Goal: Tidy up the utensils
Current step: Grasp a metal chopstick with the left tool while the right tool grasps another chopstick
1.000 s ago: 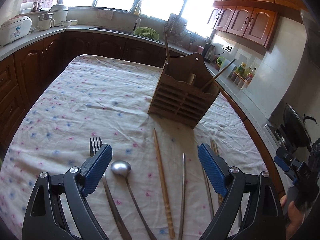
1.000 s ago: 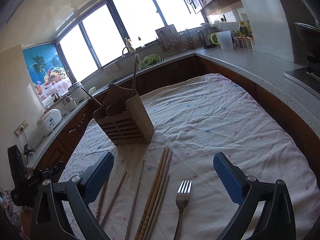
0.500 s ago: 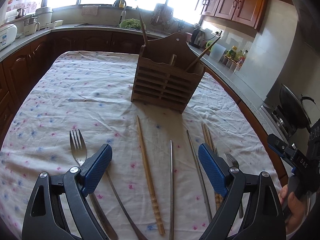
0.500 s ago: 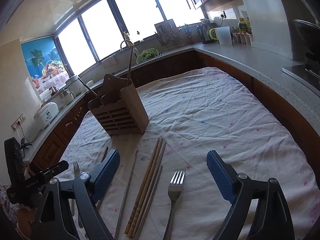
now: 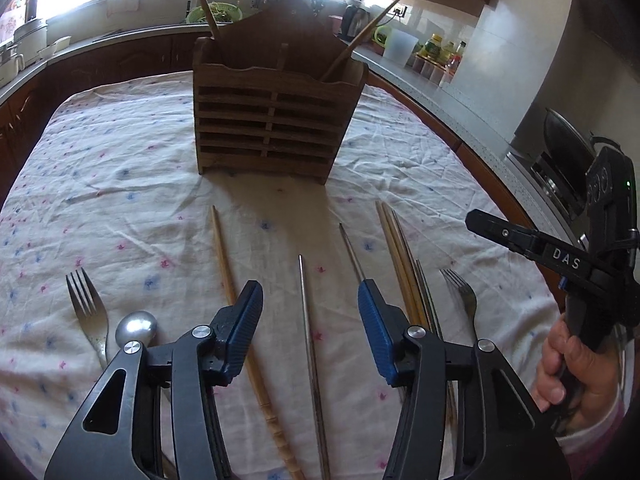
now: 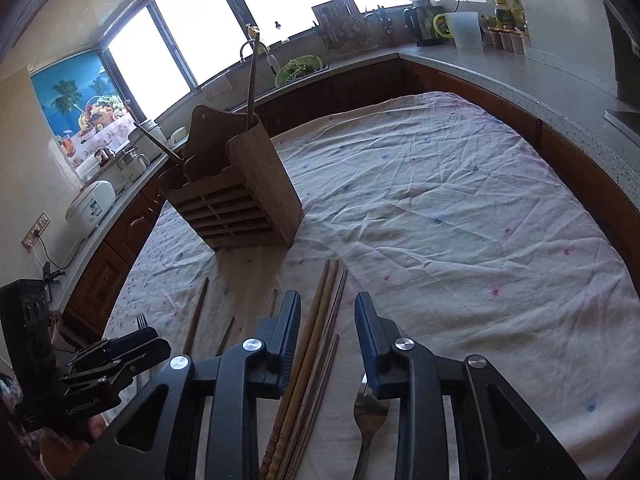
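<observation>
A wooden utensil holder [image 5: 272,120] [image 6: 236,200] stands on the flowered tablecloth [image 5: 120,184] with two chopsticks in it. In the left wrist view my left gripper [image 5: 310,312] is open, straddling a metal chopstick [image 5: 310,344]; a wooden chopstick [image 5: 228,276] lies by its left finger. A fork [image 5: 86,308] and spoon [image 5: 136,326] lie at the left. In the right wrist view my right gripper [image 6: 327,320] is open but narrowed, low over a bundle of wooden chopsticks [image 6: 316,340]. A second fork [image 6: 370,420] lies under its right finger.
Dark wood kitchen counters ring the table. A rice cooker [image 6: 90,206] stands at the left, a kettle [image 6: 422,26] and jars at the back right, a wok [image 5: 568,144] on the stove. My right gripper's body shows in the left wrist view [image 5: 560,260].
Both grippers have moved lower and closer to the utensils. Both have narrowed their jaws. The left one shifted right over the metal chopstick, the right one over the chopstick bundle.
</observation>
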Demonstrator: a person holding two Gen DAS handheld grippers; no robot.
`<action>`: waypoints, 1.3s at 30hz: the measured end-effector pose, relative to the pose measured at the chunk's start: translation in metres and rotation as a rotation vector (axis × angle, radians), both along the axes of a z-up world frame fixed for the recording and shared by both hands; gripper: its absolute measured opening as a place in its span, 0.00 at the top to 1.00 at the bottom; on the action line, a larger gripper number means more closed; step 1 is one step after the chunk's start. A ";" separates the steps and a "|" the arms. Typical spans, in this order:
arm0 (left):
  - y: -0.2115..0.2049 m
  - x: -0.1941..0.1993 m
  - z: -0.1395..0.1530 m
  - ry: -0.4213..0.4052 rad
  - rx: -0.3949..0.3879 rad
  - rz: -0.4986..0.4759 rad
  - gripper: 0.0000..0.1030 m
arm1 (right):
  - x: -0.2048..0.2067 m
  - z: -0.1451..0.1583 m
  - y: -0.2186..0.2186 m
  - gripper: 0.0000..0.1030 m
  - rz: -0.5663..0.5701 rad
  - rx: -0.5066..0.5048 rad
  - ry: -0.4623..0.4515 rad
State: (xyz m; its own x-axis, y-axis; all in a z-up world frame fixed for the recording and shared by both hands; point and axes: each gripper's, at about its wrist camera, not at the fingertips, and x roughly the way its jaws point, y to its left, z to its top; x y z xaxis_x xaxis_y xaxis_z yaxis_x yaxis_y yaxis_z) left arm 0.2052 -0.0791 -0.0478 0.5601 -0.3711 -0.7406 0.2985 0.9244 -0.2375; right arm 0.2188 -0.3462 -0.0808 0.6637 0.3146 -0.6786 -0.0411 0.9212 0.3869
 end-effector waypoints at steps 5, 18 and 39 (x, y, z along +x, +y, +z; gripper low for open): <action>-0.015 0.015 -0.015 0.057 0.044 -0.043 0.65 | 0.027 -0.019 0.014 0.82 0.026 -0.030 0.069; -0.027 0.041 -0.039 0.120 0.103 -0.067 0.80 | 0.068 -0.055 0.029 0.94 0.048 -0.110 0.174; -0.031 0.051 -0.041 0.107 0.153 -0.069 0.95 | 0.087 -0.056 0.042 0.93 0.073 -0.155 0.170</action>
State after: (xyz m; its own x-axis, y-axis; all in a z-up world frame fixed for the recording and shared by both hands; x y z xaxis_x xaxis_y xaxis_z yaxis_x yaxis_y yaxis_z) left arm 0.2564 -0.1104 -0.0889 0.4525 -0.2845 -0.8452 0.3434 0.9302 -0.1293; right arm 0.3057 -0.3043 -0.1368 0.5156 0.2407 -0.8223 -0.0560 0.9672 0.2479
